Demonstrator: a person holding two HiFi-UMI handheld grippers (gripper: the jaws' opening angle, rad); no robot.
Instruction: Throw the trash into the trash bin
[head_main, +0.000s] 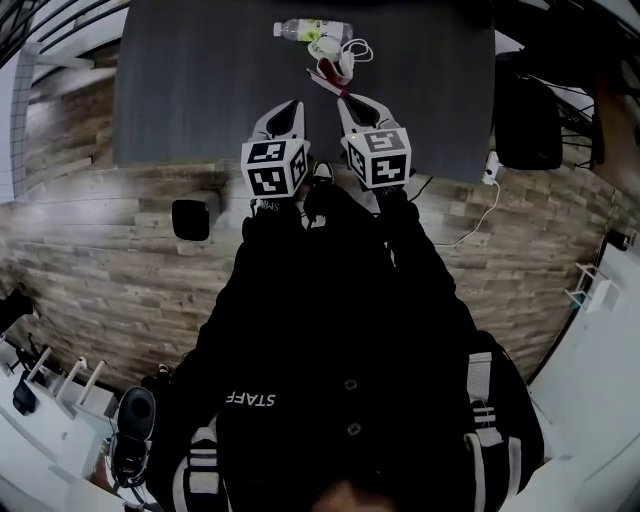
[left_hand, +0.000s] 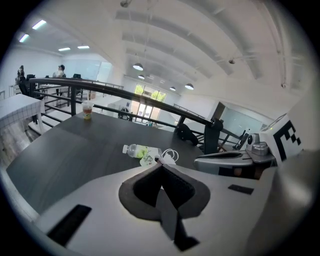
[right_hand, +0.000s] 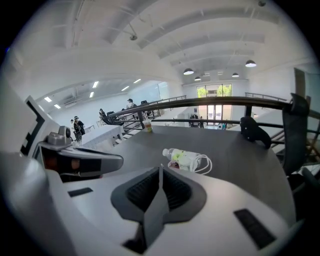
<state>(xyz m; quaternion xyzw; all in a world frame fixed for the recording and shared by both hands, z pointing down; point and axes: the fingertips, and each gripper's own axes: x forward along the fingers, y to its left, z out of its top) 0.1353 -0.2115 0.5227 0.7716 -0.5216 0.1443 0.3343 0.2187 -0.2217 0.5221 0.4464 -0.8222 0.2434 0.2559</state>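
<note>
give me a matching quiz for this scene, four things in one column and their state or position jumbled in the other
Things
1. plastic bottle
2. cup
3. white cable
4. left gripper

States
A. shut, nothing between its fingers
B. standing upright near the far edge of the table
C. lying on its side
D. looped in a loose coil

Pairs: 1-C, 2-B, 3-D, 4-A
</note>
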